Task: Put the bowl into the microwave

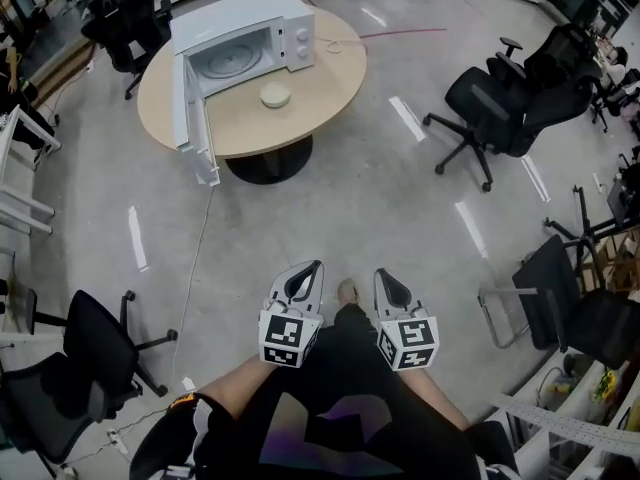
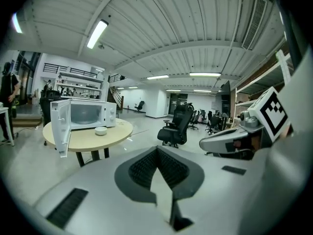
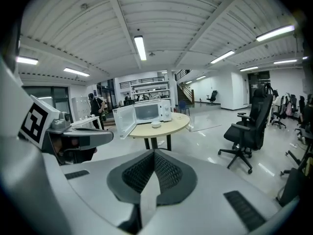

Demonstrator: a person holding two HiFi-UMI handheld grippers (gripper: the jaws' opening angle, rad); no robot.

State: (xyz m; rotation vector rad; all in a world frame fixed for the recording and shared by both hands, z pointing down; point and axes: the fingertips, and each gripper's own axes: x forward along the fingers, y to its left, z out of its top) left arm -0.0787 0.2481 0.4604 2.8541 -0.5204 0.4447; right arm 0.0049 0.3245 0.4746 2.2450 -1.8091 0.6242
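Observation:
A small white bowl [image 1: 275, 95] sits on a round wooden table [image 1: 330, 78] just in front of a white microwave [image 1: 250, 46], whose door [image 1: 192, 118] hangs wide open to the left. Both grippers are far from the table, held close to the person's body. My left gripper [image 1: 305, 273] and right gripper [image 1: 390, 280] point side by side toward the table, both shut and holding nothing. In the left gripper view the bowl [image 2: 100, 130] and microwave [image 2: 90, 112] appear small at left, beyond the left gripper [image 2: 157, 153]. The right gripper view shows the bowl [image 3: 156, 125] and microwave [image 3: 149, 111] straight ahead of the right gripper [image 3: 154, 155].
Shiny floor lies between me and the table. Black office chairs stand at right [image 1: 500, 108], lower left [image 1: 90, 358] and behind the table [image 1: 130, 23]. A folding chair [image 1: 570, 308] is at right. A cable [image 1: 200, 248] trails across the floor. A person [image 3: 92, 106] stands far left.

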